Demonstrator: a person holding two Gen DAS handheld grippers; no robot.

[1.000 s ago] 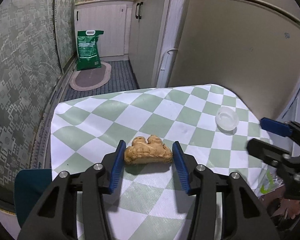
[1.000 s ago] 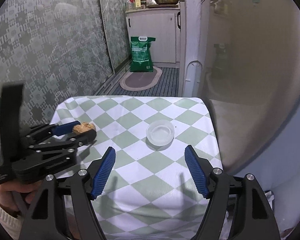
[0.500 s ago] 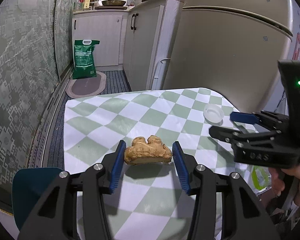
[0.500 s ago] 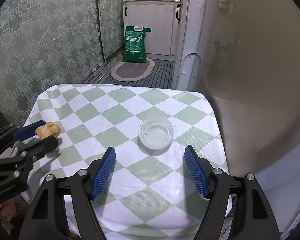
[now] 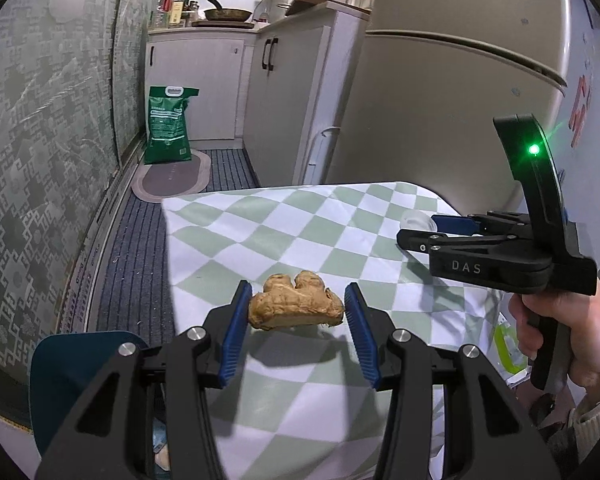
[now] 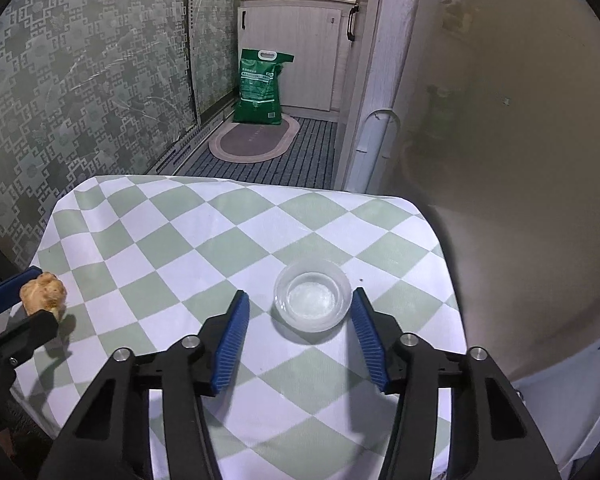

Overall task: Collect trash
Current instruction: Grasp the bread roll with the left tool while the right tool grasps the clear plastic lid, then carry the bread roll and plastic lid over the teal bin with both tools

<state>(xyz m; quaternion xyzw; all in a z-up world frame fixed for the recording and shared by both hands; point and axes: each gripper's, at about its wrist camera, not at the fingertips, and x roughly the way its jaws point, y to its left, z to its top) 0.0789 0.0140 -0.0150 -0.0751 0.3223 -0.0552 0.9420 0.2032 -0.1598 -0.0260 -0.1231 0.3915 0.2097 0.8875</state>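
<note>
Ginger point(image 5: 296, 303) has come up off the table point(image 5: 300, 236) clamped in my left gripper point(image 5: 296, 320), while my right gripper point(image 6: 298, 326), fingers spread, has closed in around the plastic cup point(image 6: 313, 301) still resting there, so that goes next.
</note>
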